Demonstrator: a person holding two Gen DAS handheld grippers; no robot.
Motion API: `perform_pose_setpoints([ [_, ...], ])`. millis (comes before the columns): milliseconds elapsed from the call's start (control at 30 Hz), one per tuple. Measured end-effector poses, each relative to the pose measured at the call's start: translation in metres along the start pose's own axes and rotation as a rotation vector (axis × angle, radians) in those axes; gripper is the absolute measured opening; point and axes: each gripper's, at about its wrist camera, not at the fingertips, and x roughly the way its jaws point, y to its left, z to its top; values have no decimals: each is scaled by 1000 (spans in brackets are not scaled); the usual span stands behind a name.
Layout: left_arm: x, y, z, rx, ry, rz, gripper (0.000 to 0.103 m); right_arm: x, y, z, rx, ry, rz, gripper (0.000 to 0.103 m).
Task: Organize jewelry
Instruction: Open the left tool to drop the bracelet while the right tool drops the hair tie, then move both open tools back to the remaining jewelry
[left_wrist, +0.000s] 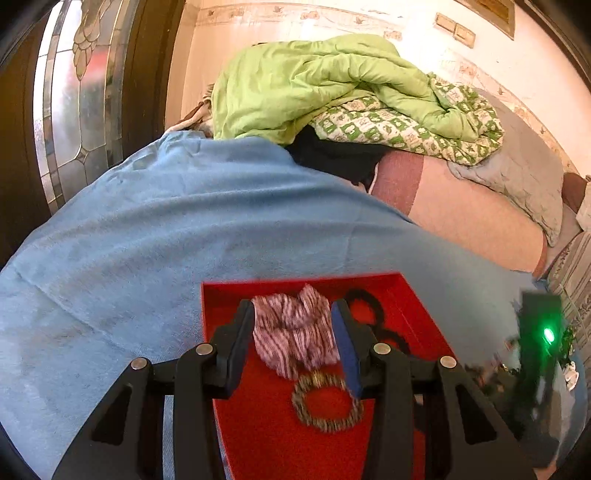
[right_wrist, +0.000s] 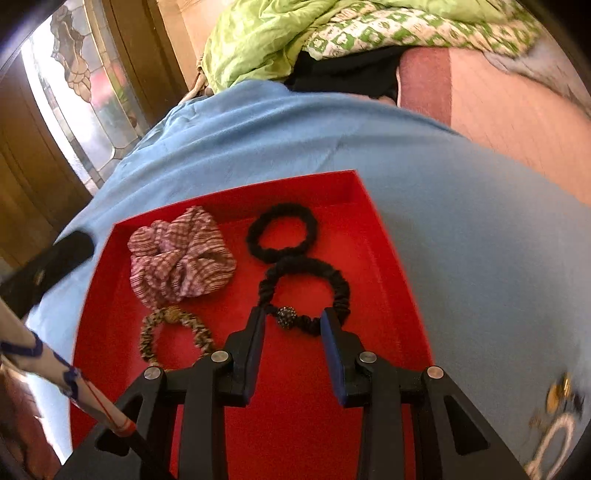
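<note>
The left gripper stood partly open over the red tray. The striped scrunchie showed between its jaws, but the pads did not seem to press it, and it looked to be lying loose on the tray floor. Just below it lay the speckled hair tie, touching the scrunchie's lower edge.

The right gripper was also partly open and held nothing. Just ahead of its tips sat the black beaded hair tie, with the plain black hair tie touching it on the far side. The tray rested on a blue cloth. Out at the right edge of that cloth, well apart from the tray, lay a few more small pieces of jewelry, blurred too much to name.

Judging by this, four hair pieces were already placed in the tray and both grippers had let go. The next move would likely call for the right gripper to swing out to the pieces on the cloth, open over one, and pinch it cleanly without catching the cloth.
</note>
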Motion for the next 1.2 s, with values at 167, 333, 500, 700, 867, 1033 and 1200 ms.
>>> perform_pose_setpoints([
  [167,-15,-11,-5,37,-23,-2,42,-29,-3,-21,35,-13,49,34],
  [333,-32,-17,-13,56,-45,-5,42,-71,-11,-18,66,-83,82,38],
  [500,-55,-22,-22,47,-83,-18,47,-116,-22,-22,89,-150,116,46],
  [700,-80,-51,-46,81,-93,-51,48,-160,-64,-52,143,-181,130,47],
  [867,-93,-98,-82,132,-51,-144,56,-196,-132,-87,204,-225,55,47],
  [1033,-94,-157,-117,256,3,-271,56,-205,-201,-122,335,-241,-6,47],
  [1200,-80,-199,-135,365,57,-331,56,-205,-220,-130,330,-206,-11,43],
])
